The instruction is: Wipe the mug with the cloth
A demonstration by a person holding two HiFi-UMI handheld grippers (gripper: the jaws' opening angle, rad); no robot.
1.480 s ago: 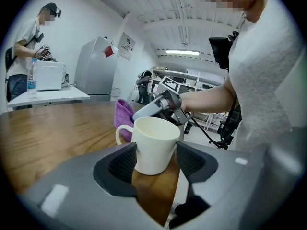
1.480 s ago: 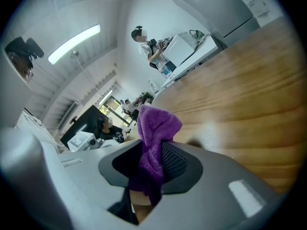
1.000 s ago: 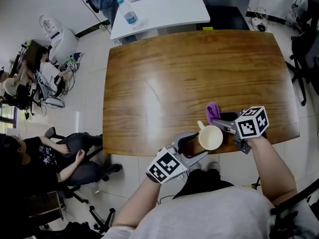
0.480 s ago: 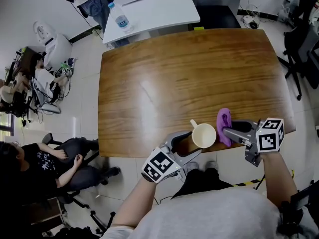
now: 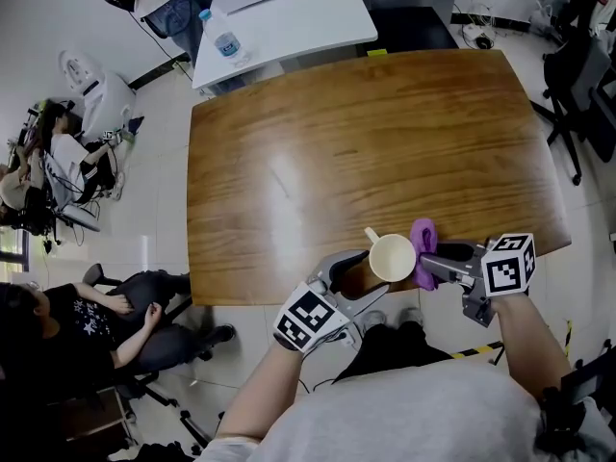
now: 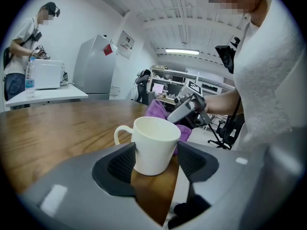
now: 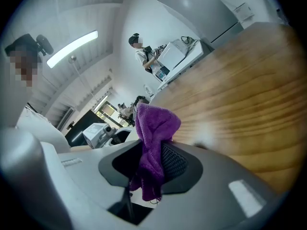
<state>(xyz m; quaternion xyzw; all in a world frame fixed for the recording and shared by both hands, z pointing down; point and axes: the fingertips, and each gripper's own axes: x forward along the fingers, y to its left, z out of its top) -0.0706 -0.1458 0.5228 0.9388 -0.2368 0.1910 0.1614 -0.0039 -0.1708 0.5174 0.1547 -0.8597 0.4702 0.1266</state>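
At the table's (image 5: 337,142) near edge, the left claw (image 6: 154,164) clamped the mug's (image 5: 393,257) sides and the right claw (image 7: 151,164) pinched the cloth (image 7: 156,128) beside it; a hard rub might have twisted the mug free.

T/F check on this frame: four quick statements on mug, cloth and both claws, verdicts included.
1. The left claw is shut on the mug. True.
2. The cloth lies loose on the table. False: the right claw grips it, right beside the mug.
3. The mug lies on its side. False: it is upright, opening up, near the table's near edge.
4. A water bottle stands on the white table beyond. True.
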